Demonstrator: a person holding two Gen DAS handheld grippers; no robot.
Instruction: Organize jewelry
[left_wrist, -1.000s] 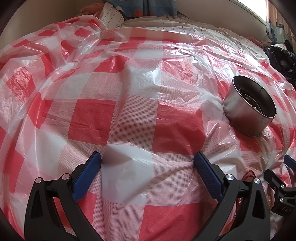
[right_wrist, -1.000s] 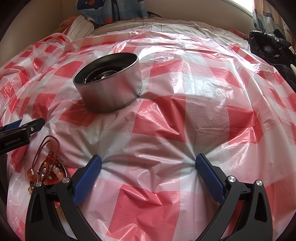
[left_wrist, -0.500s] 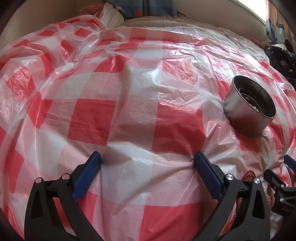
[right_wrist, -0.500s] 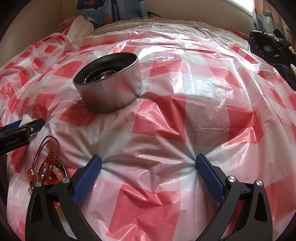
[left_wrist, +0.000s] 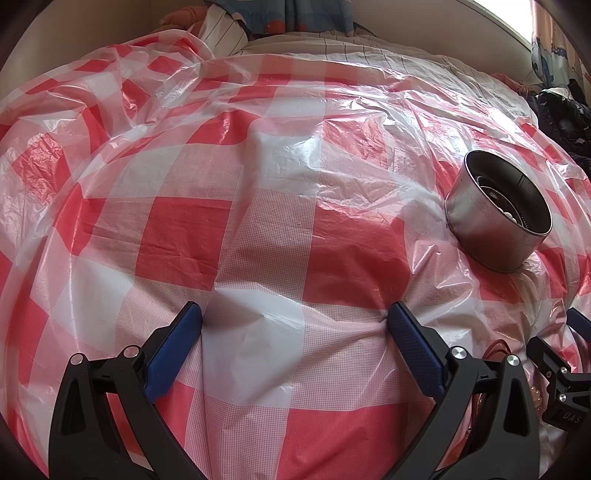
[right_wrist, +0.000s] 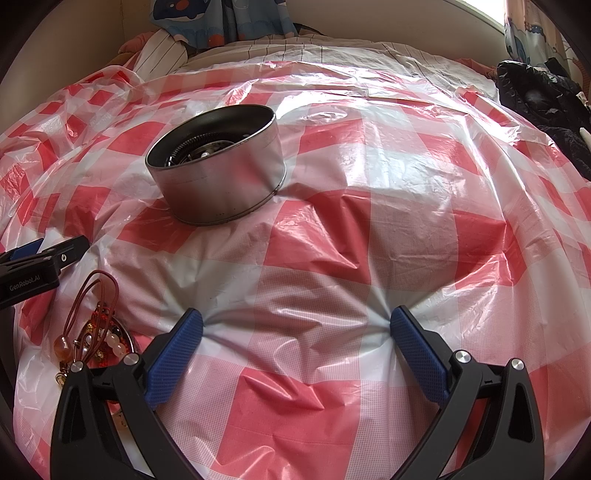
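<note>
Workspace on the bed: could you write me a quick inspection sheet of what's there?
Surface: red-and-white checked plastic sheet, wrinkled, spread over a bed.
Job's things: round metal tin, open, with items inside; beaded jewelry on a brown cord lying beside it.
Clutter: nothing seen.
Grippers: left gripper and right gripper both open, empty, tips pressing into the sheet.
Cables: nothing seen.
Surroundings: dark jacket at right, patterned blue cloth and striped bedding behind.

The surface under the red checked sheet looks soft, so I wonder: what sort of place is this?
Probably a bedroom, with work done on a bed. The plastic sheet dents under the fingertips, striped bedding shows beyond it, and a cartoon-print curtain hangs by a window.
</note>
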